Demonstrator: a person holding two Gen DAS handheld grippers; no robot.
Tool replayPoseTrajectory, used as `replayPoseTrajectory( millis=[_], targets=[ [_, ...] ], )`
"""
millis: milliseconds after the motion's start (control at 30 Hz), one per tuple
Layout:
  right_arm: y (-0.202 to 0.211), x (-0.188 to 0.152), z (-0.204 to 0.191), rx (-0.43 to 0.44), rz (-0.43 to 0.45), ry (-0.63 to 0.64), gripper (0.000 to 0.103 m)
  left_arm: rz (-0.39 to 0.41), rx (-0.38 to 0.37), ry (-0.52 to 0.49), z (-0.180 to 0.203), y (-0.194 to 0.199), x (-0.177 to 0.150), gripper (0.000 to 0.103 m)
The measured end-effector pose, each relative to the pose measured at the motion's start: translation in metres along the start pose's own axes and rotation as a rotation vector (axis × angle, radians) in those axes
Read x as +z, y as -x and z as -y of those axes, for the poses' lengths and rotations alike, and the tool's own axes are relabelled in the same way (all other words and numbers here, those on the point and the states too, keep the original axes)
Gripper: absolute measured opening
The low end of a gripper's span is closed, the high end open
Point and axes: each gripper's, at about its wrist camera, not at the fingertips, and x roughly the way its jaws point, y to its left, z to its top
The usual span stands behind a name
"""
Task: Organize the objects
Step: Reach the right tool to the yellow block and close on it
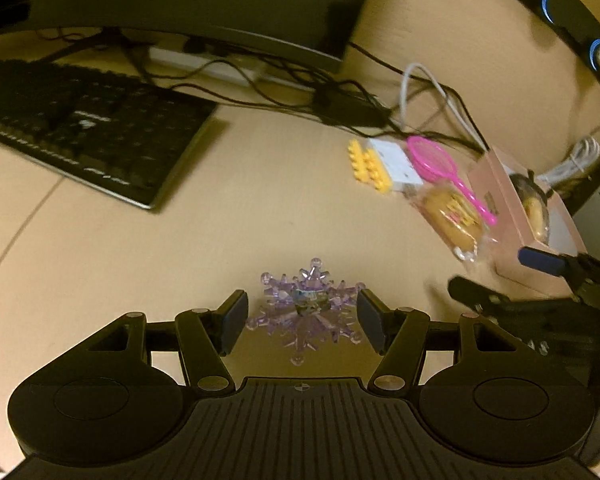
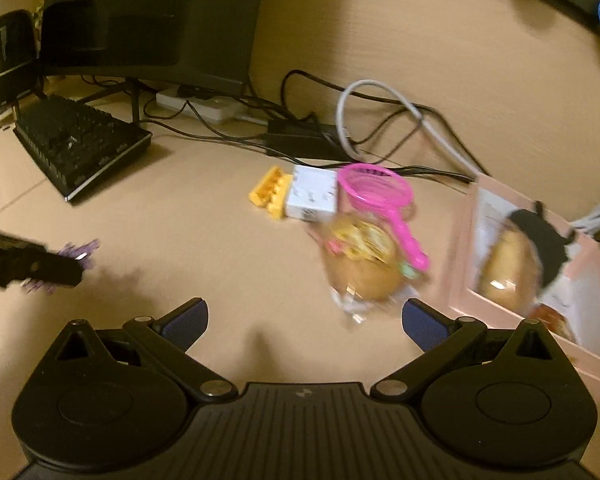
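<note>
The left gripper point(image 1: 302, 320) clasps a translucent purple plastic snowflake point(image 1: 308, 308) between its pads; the right gripper point(image 2: 305, 326) gapes empty over the smooth beige desk point(image 2: 220, 240).

A snowflake ornament point(image 1: 308, 308) is held between the fingers of the left gripper point(image 1: 302, 316) above the desk point(image 1: 240, 208). To the right, a building block point(image 1: 368, 166), a small box point(image 1: 396, 164), a toy racket point(image 1: 444, 170) and a wrapped bun point(image 1: 454, 220) are clustered (the racket partly over the bun). Further right, a flat carton point(image 1: 516, 220) is placed, with the right gripper point(image 2: 304, 326) before it. A keyboard point(image 1: 84, 128) lies at the left, a monitor point(image 1: 196, 4) behind it, cables point(image 1: 260, 92) beneath.
</note>
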Motion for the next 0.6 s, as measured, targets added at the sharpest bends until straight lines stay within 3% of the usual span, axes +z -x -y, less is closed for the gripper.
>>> replayPoseTrajectory(
  millis=[300, 367, 500, 600],
  targets=[
    [-0.039, 0.049, -0.013, 0.0, 0.015, -0.074, 0.102, 0.006, 0.009, 0.037, -0.039, 0.011, 0.002, 0.065],
    [-0.054, 0.06, -0.017, -0.02, 0.012, -0.064, 0.093, 0.015, 0.016, 0.028, -0.044, 0.012, 0.001, 0.065],
    [-0.085, 0.082, -0.013, -0.017, -0.048, -0.135, 0.063, 0.003, 0.025, -0.005, -0.048, 0.02, -0.002, 0.065],
    [-0.112, 0.094, -0.015, -0.043, -0.069, -0.152, 0.061, 0.0, 0.04, -0.02, -0.054, 0.024, -0.003, 0.065]
  ],
)
